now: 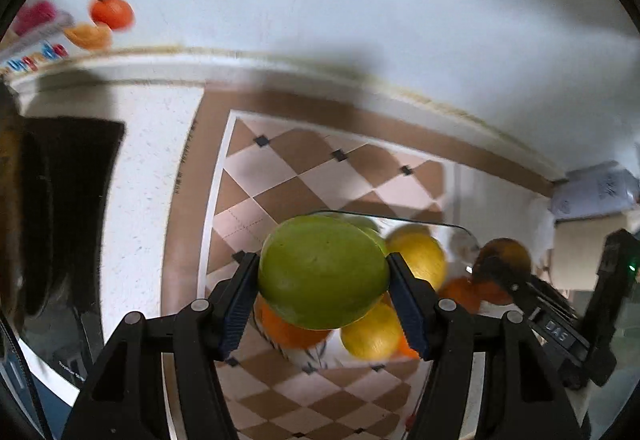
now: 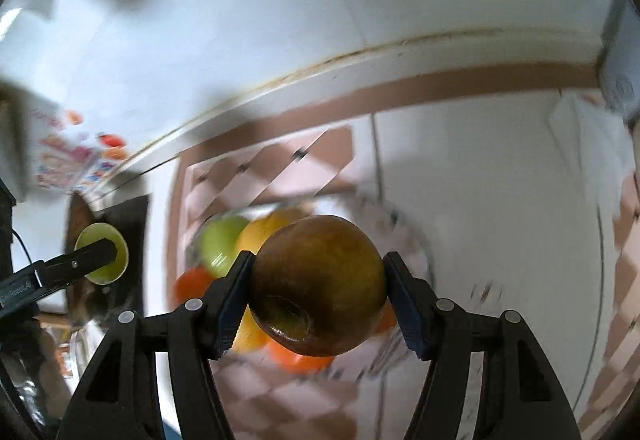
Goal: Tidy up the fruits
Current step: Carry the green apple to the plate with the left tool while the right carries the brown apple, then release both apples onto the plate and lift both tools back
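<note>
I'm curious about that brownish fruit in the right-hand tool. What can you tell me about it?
The brown apple looks round, with glossy olive-brown skin that darkens toward one side. Its dimpled end faces the camera. It is clamped sideways between the right gripper's two dark pads, off the floor, above the blurred pile of other fruit.

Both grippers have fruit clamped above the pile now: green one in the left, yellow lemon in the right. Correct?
Not quite. The left gripper does clamp the green fruit, but the right gripper holds a brownish apple, not a yellow lemon; the right wrist view shows it. The yellow fruits lie in the pile below.
</note>
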Demonstrator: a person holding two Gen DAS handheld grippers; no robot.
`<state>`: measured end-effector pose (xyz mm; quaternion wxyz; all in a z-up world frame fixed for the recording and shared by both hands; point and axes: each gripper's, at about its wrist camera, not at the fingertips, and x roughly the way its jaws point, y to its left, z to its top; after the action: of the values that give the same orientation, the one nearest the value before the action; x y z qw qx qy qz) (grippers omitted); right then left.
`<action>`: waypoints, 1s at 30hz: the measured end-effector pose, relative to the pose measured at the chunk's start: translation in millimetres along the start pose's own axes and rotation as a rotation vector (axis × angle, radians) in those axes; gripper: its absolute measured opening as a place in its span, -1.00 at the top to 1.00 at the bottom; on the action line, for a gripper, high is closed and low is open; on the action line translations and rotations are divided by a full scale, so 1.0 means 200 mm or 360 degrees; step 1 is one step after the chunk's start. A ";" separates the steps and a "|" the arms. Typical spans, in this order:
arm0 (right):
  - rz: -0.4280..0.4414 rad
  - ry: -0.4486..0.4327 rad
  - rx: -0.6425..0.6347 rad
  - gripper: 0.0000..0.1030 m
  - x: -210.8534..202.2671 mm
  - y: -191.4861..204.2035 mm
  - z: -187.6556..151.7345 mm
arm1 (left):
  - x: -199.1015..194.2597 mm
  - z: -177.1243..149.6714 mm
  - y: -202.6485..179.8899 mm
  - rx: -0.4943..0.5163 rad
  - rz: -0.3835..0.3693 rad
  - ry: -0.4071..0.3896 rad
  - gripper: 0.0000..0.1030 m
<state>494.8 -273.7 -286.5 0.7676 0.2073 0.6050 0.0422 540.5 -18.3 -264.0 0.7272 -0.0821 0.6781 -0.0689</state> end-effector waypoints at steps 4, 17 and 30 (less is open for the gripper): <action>-0.0036 0.0066 -0.0010 -0.31 0.12 -0.03 0.06 | 0.20 0.05 0.05 -0.0064 0.0006 0.0165 -0.19; -0.0066 0.0209 -0.0035 -0.40 0.27 0.00 0.09 | 0.28 0.04 0.10 -0.0136 -0.0013 0.0258 -0.23; -0.0247 0.0161 -0.0133 -0.83 0.12 0.06 0.01 | 0.15 -0.09 0.09 -0.0074 0.0133 0.0135 -0.73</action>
<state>505.9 -256.3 -303.4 0.7450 0.1253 0.6549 0.0183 525.1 -7.8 -297.2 0.6978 -0.0678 0.7126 -0.0261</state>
